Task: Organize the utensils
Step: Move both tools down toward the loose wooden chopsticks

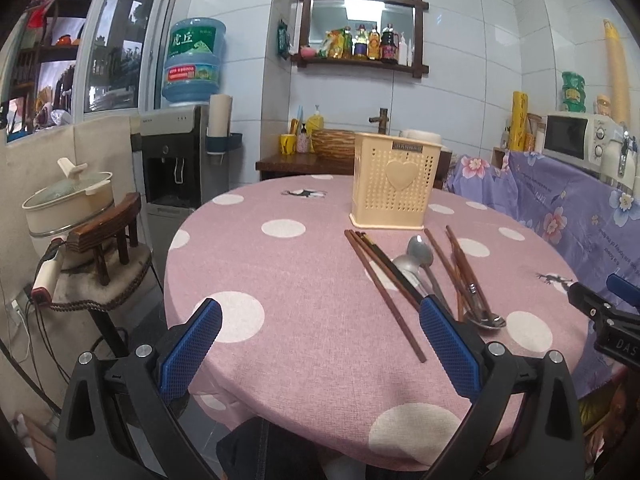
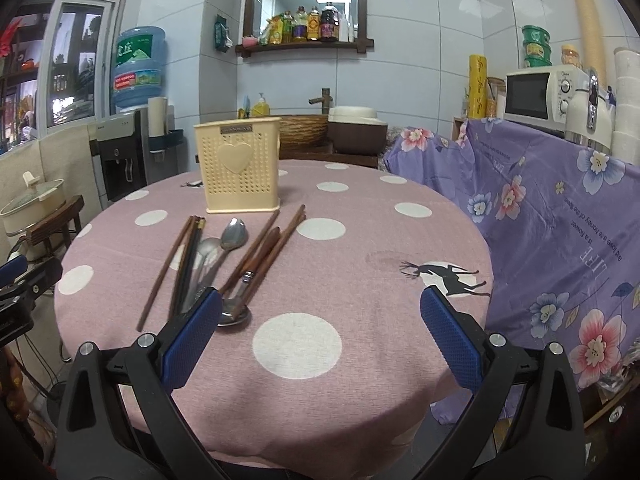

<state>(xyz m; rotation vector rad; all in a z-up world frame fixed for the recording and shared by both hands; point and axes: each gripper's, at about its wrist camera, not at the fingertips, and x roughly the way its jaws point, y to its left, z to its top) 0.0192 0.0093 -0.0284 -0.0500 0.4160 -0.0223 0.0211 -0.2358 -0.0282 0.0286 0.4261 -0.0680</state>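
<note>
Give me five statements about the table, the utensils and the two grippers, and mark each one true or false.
1. The cream utensil holder stands upright on the pink polka-dot tablecloth. True.
2. The chopsticks and spoons are already inside the holder. False: they lie loose on the cloth in front of it.
3. The left gripper holds a spoon. False: its jaws are wide open and hold nothing.
4. The right gripper has its jaws open, with nothing between them. True.
5. A white microwave stands behind the purple floral cloth. True.
</note>
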